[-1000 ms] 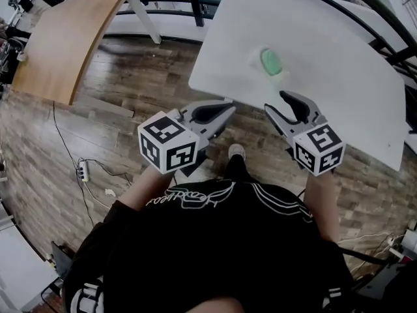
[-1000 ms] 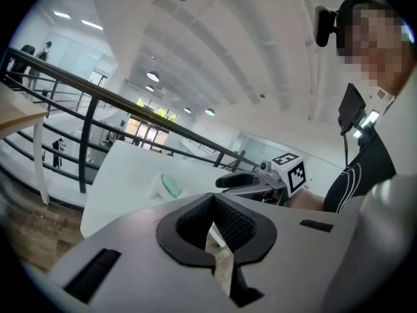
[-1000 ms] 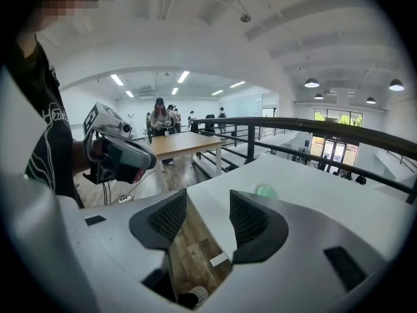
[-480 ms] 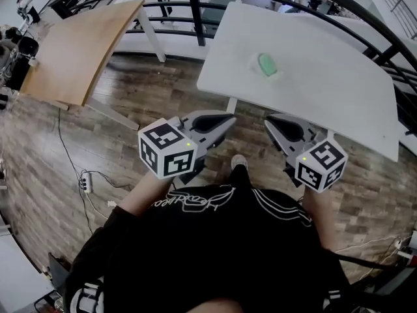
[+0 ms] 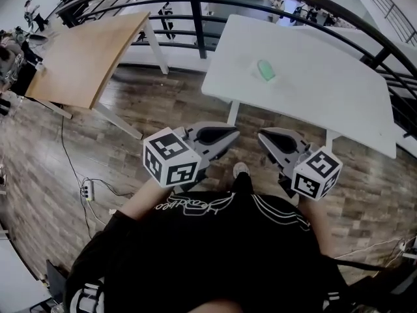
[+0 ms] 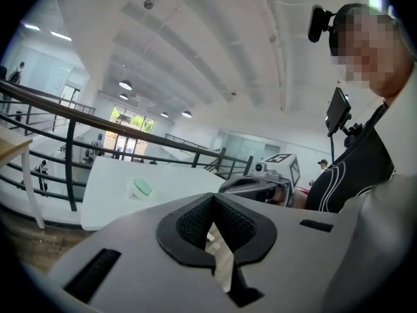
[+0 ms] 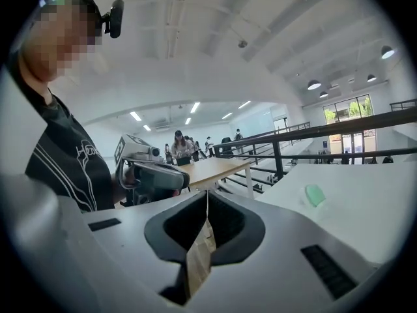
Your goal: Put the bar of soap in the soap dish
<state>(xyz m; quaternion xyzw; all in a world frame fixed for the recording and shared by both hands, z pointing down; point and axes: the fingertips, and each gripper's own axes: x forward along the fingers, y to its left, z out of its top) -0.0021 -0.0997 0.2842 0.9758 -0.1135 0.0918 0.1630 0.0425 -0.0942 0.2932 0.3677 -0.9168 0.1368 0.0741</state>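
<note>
Head view: a wooden table (image 5: 85, 51) stands at far left. The left gripper (image 5: 232, 134) hangs over the plank floor (image 5: 163, 109), jaws pressed together on nothing. Just beside it, the right gripper (image 5: 262, 137) is also closed and empty. Beyond them, on the white table (image 5: 339, 90), the green bar of soap (image 5: 266, 68) lies in the soap dish (image 5: 258, 74), well apart from both grippers.

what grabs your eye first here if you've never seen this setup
Two marker-cubed grippers dominate: the left gripper and right gripper, both shut and empty, held side by side over the wooden floor in front of the person's black shirt. Beyond them, a green bar of soap stands out on the white table, apparently lying in a pale soap dish.
</note>
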